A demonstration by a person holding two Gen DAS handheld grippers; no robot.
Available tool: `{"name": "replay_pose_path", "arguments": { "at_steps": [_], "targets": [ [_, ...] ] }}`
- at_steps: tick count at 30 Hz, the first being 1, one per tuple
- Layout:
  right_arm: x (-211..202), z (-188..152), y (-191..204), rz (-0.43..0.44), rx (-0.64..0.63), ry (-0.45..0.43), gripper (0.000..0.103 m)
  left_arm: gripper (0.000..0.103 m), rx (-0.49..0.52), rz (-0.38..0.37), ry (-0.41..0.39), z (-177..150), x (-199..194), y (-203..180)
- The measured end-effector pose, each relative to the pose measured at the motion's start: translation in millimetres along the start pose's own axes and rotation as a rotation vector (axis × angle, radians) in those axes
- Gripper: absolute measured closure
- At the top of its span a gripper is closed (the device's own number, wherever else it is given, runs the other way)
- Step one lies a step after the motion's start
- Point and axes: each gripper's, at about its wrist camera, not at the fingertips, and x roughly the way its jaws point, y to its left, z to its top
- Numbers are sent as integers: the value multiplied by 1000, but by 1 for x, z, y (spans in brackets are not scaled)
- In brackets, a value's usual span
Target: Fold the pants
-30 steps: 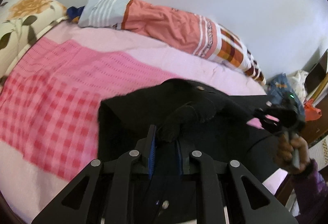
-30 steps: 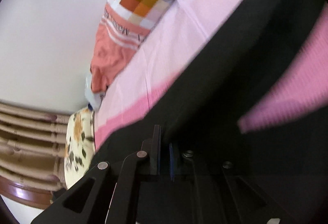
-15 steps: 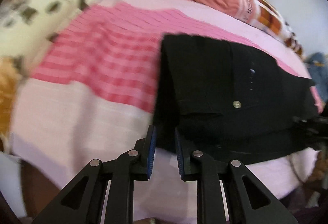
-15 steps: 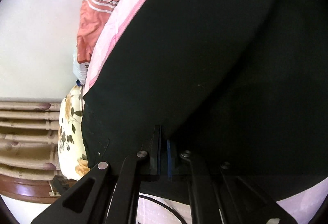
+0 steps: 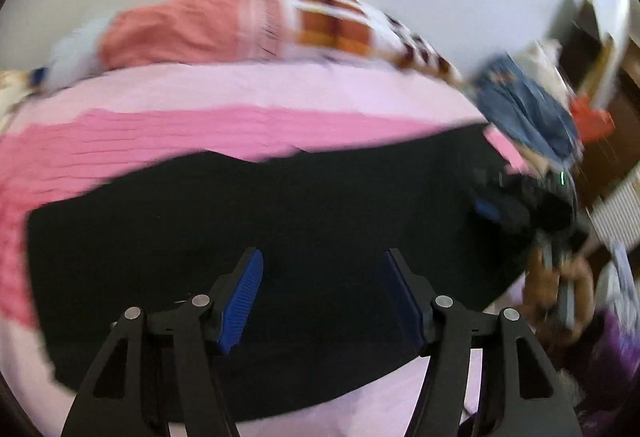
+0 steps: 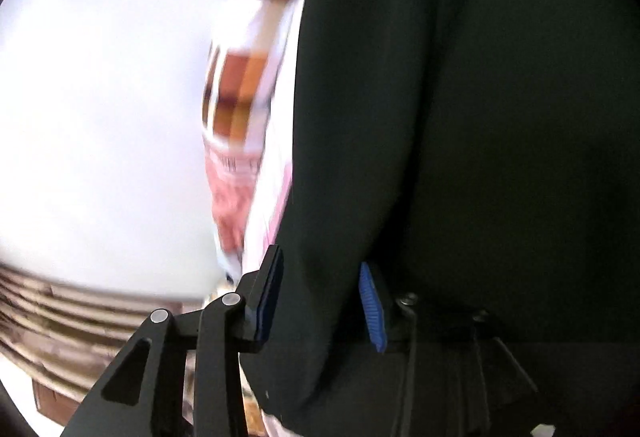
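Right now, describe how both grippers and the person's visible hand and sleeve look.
The left gripper has matte black angular linkage arms with triangular cut-outs, silver pivot pins and ribbed blue finger pads. The right gripper is built the same; from the left wrist view a green light shows on it. The hand is bare, with a purple sleeve.

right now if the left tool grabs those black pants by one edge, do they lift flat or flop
Probably flop: the black pants lie limp, following the bed, with a wavy far edge. They look thin, so likely light. The left tool is open above them; one pinch would likely lift only a corner, leaving the rest trailing.
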Motion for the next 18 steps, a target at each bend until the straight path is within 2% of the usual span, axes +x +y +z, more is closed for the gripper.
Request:
{"name": "replay_pose_path", "arguments": {
  "at_steps": [3,5,10,11,12,14,18],
  "targets": [
    [-11,34,0,9,-13,-74,65,40,11,-38,46,-1,27,-10],
    [-14,59,-4,22,5,-108,65,40,7,-22,77,-8,38,-14],
    [-28,98,-11,62,47,-201,65,40,-95,-39,131,-14,55,-4],
    [-30,102,-11,48,35,-209,69,40,-109,-45,127,-15,54,-3],
    [-32,105,-12,35,33,-215,82,40,-113,-43,125,-15,53,-3],
    [-35,107,-13,30,31,-212,94,40,-100,-27,126,-15,53,-5],
    [-48,102,-3,-3,0,-214,97,40,-35,16,139,-17,54,-14]
  ]
}}
